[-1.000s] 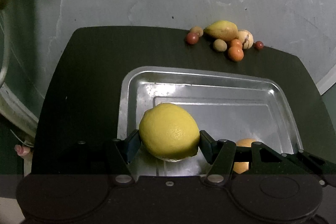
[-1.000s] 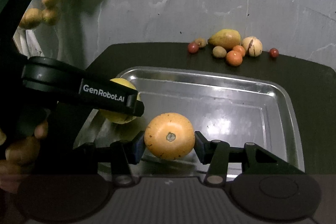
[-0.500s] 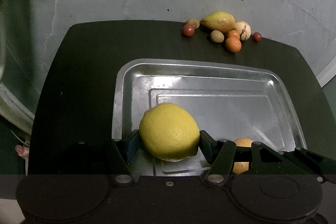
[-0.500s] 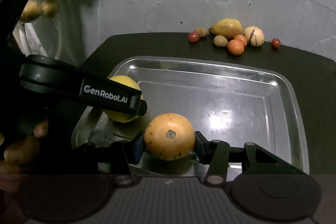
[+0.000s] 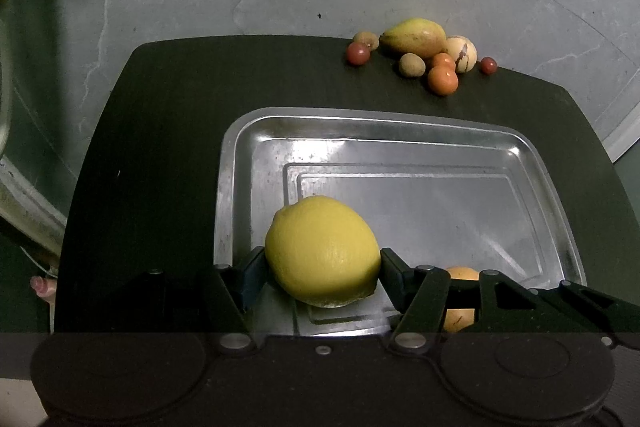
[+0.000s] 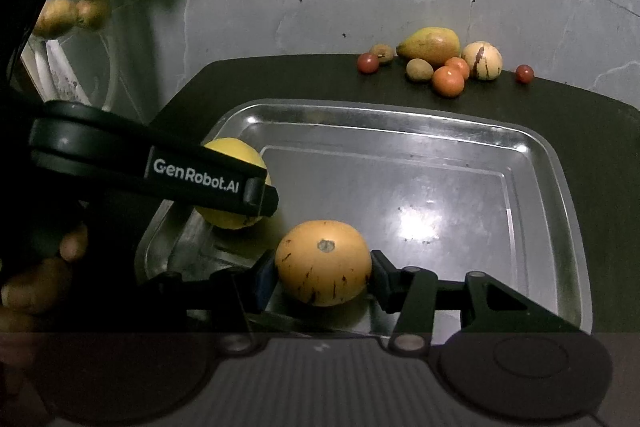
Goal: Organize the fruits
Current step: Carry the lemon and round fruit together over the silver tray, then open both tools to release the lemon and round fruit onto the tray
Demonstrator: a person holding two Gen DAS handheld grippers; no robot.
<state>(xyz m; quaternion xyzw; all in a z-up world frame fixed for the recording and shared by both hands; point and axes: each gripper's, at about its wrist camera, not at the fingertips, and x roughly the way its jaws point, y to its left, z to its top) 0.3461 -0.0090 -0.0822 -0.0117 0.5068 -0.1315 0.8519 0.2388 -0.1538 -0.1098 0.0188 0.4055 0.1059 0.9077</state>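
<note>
Yellow lemon (image 5: 322,251) pinched crosswise by left fingers (image 5: 394,273), stem-forward orange fruit (image 6: 323,263) pinched by right fingers (image 6: 262,277), above steel tray (image 6: 400,115)

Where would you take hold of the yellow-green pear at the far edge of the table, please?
Grip the pear across its broad middle, coming from above. It lies on its side, its tapered end pointing right toward the pale striped fruit. Other small fruits crowd its near side, so a low approach looks blocked.
</note>
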